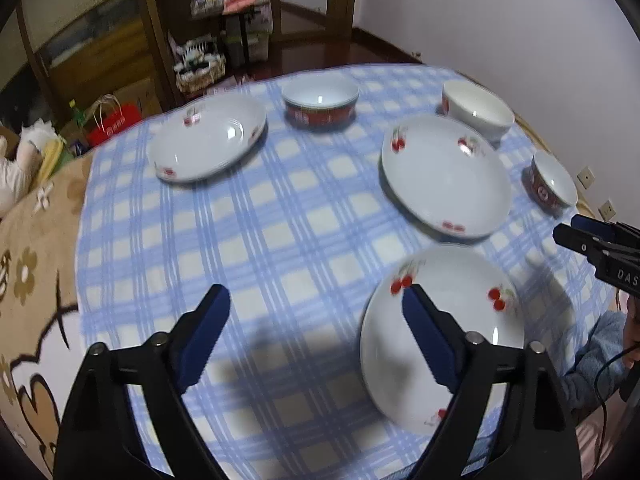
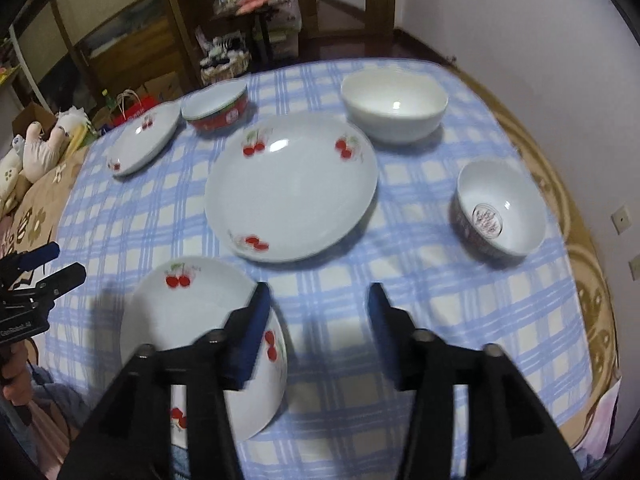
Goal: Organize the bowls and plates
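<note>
Left wrist view: the left gripper (image 1: 316,300) is hanging over the checked cloth (image 1: 280,240) with its jaws spread wide and nothing between them. Its right finger (image 1: 428,340) is crossing in front of the near plate (image 1: 460,312), a cherry-print plate lying flat at the near right of the cloth. Just beyond it a larger cherry plate (image 1: 444,176) is sitting, and a third plate (image 1: 208,136) is lying at the far left. A red bowl (image 1: 320,102) is standing far centre, a white bowl (image 1: 478,110) far right, and a small bowl (image 1: 554,184) at the right edge. The right gripper (image 1: 576,236) is poking in from the right, over the cloth's edge.

Right wrist view: the right gripper (image 2: 318,300) is hovering with its jaws parted and empty, bare cloth (image 2: 400,300) showing between them. Its left finger (image 2: 252,336) is overlapping the near plate (image 2: 192,312), near left. The larger plate (image 2: 292,188) is lying in the middle, the third plate (image 2: 144,136) far left with the red bowl (image 2: 218,108) just beside it. The white bowl (image 2: 394,104) is standing far right, and the small bowl (image 2: 502,208) is sitting right of the larger plate. The left gripper (image 2: 48,264) is showing at the left edge, jaws apart.
</note>
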A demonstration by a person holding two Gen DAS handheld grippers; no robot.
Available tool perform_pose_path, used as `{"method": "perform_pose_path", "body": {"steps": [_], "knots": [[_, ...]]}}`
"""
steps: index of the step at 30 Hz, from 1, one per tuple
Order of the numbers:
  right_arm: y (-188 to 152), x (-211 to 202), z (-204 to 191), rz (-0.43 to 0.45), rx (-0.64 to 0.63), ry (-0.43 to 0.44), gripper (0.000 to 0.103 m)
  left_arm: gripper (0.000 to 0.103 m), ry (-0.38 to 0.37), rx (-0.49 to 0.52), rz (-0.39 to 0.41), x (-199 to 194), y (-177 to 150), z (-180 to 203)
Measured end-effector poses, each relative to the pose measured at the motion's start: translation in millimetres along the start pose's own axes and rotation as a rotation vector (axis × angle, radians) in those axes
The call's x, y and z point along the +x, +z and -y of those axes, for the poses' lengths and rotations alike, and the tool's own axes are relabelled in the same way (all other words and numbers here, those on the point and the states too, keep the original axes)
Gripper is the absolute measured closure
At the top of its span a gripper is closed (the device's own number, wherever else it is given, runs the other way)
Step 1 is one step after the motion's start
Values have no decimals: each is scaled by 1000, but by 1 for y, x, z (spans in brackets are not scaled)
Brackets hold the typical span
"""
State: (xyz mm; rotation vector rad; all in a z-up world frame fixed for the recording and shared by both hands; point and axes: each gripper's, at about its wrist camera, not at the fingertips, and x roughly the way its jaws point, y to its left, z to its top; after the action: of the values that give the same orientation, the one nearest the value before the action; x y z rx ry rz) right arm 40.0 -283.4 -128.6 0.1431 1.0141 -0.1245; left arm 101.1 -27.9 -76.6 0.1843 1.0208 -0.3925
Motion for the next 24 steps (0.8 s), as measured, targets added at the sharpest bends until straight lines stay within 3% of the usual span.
{"method": "perform_pose_path", "body": {"steps": [8, 12, 17, 19, 24], "knots": [[19, -9, 10, 85, 16, -18, 11, 14, 17, 33, 26, -3, 31, 12], [33, -12, 17, 139, 36, -17, 1, 14, 2, 19, 34, 2, 50, 16], [49, -3, 18, 170, 19, -61, 0, 14, 1, 26, 33, 14, 74, 23], [55, 3, 21, 169, 29, -67, 0, 14, -38, 27, 20, 21, 83, 25], [71, 21, 33, 134, 44, -77, 0, 14, -38, 13, 0, 42, 103, 29]]}}
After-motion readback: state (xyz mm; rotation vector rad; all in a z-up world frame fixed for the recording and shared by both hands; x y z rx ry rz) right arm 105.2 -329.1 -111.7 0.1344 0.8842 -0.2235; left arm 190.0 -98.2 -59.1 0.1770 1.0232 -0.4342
